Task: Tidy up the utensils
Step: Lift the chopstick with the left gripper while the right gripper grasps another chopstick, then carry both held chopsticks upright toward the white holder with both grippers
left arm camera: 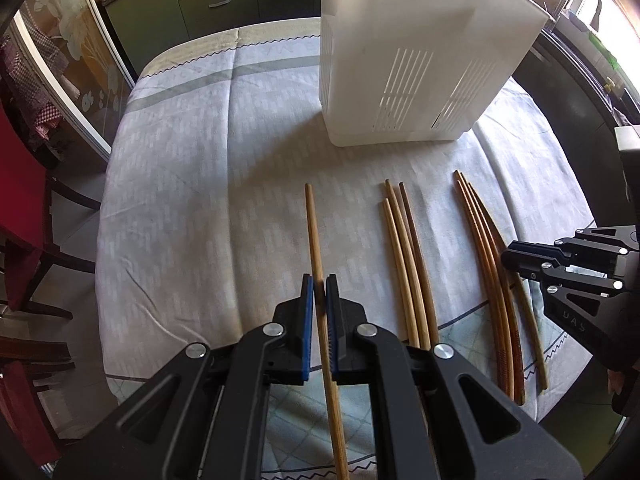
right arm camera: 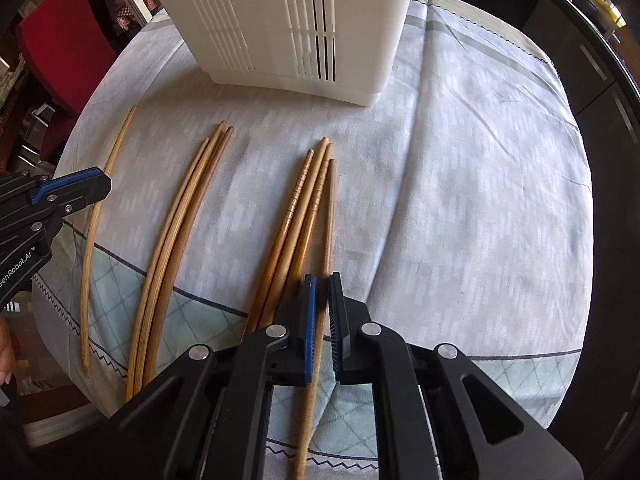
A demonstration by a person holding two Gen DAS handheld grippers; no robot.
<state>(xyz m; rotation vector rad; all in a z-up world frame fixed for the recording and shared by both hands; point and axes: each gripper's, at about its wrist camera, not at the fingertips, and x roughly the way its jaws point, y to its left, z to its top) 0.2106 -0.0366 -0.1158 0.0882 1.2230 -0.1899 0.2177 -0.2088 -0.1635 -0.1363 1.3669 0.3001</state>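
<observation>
Both tongs sit nearly shut, each with one chopstick running between its pads. Left tongs (left arm camera: 320,284) straddle the lone pale chopstick (left arm camera: 316,240) at the left of the row, the pads close on either side; whether they truly pinch it is hard to tell. Right tongs (right arm camera: 322,284) are narrowed the same way around the thin chopstick (right arm camera: 330,216) at the right edge of the right-hand bundle (right arm camera: 298,216), and the stick passes back between the fingers. A middle group of three chopsticks (right arm camera: 188,200) lies between, flat on the pale tablecloth (right arm camera: 460,160) (all tips point toward the box). Beyond them stands a white slotted container (right arm camera: 280,20), apart from the sticks.
</observation>
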